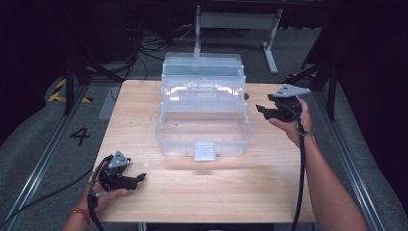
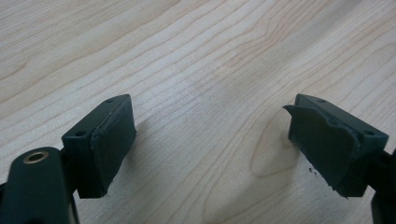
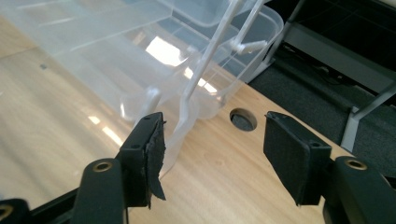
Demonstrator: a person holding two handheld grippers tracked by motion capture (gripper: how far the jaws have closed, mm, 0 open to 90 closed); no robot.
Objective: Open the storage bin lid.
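A clear plastic storage box [image 1: 203,126] with its lid and inner tray swung open stands mid-table. My right gripper [image 1: 261,110] hovers just right of the box, jaws apart with nothing between them. In the right gripper view that gripper [image 3: 212,156] faces the box's corner and a thin white hinge arm [image 3: 201,74]. My left gripper [image 1: 141,177] rests low near the table's front left corner. Its jaws stand wide apart, and in the left gripper view only bare wood lies between them [image 2: 210,144].
The wooden table [image 1: 202,187] has a round cable hole [image 3: 243,119] near its far right edge by the box. A white desk frame [image 1: 235,21] stands behind. Dark stands and cables lie on the grey floor around the table.
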